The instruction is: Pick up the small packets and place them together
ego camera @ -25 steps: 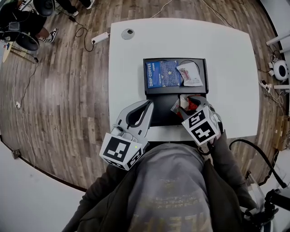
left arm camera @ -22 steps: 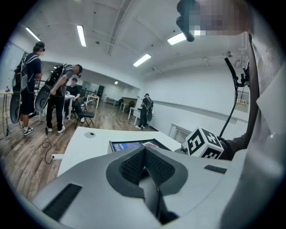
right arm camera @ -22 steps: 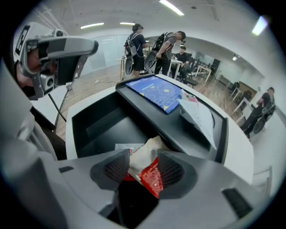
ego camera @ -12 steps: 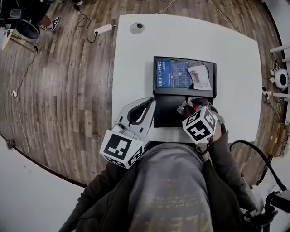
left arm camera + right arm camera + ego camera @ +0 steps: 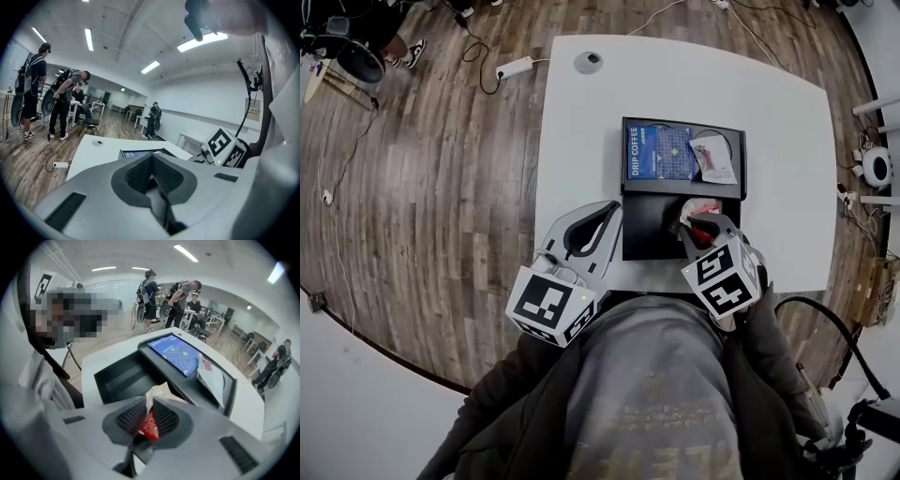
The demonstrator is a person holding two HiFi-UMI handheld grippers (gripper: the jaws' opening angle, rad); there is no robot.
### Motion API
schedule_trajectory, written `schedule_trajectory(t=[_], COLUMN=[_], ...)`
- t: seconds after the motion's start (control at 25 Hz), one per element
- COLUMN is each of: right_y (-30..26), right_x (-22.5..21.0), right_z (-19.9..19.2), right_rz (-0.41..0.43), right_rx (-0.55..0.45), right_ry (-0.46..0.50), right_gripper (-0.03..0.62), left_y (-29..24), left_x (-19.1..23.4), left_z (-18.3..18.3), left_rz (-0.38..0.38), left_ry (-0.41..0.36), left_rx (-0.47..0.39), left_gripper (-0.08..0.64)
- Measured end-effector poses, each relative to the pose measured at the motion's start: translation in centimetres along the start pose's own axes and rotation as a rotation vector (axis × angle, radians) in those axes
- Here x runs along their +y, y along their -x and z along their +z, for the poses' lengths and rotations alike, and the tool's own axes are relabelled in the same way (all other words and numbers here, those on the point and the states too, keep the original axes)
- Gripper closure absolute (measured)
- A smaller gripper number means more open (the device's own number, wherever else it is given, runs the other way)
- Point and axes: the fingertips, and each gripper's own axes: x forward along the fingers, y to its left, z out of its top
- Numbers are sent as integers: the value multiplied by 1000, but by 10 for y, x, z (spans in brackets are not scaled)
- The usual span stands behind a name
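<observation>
Right gripper [image 5: 148, 419]: jaws have just been closing and now pinch a red-and-white packet [image 5: 158, 393] over the black tray's [image 5: 630, 246] near compartment, by the table's [image 5: 581, 131] near edge. A second packet [image 5: 713, 161] lies in the far compartment, so joining them appears outstanding. The right gripper points steeply down. Left gripper [image 5: 151, 169]: jaws together, empty, roughly level.

Grey tools [image 5: 611, 210] [image 5: 701, 225] — marker cubes [image 5: 551, 309] [image 5: 722, 274] — dark sleeves [image 5: 511, 412] [image 5: 769, 347]

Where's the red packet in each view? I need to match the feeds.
Head view: right of centre, the red packet pinched in the right gripper, whose jaws have just been closing on it.
Left gripper view: not in it.
Right gripper view: bottom centre, in the grip.
Shared landmark: the blue drip coffee box.
</observation>
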Motion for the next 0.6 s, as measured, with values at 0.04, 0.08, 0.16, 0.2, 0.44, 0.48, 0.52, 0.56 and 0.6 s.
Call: schedule_trajectory(t=[0.04,0.08,0.16,0.2,0.44,0.48,0.52,0.56,0.6], right_y=[4,8,14,16,29,31,33,35,38], right_x=[5,10,21,25,41,43,43,43,43], right_z=[3,7,15,18,36,39,42,45,49], right_rz=[10,26,52,56,50,47,45,42,41], right_rx=[-17,-38,-80,-95,-168,-174,-177,-178,-178], right_ry=[0,-6,-11,-2,58,66,76,86,95], right_gripper=[546,546,546,546,546,546,546,546,546], left_y=[1,2,5,7,18,20,23,25,27], left_x=[-3,-5,-9,-11,-13,-13,-13,-12,-11], left_z=[1,1,2,3,8,8,9,9,10], left_rz=[-8,-16,-30,-34,-36,-35,-32,-28,-23], left_ry=[-5,-10,-23,-29,-49,-51,-53,-55,-55], left_rx=[-2,-5,-11,-13,-26,-29,-33,-37,-41], left_gripper=[557,557,557,557,557,557,557,557,557])
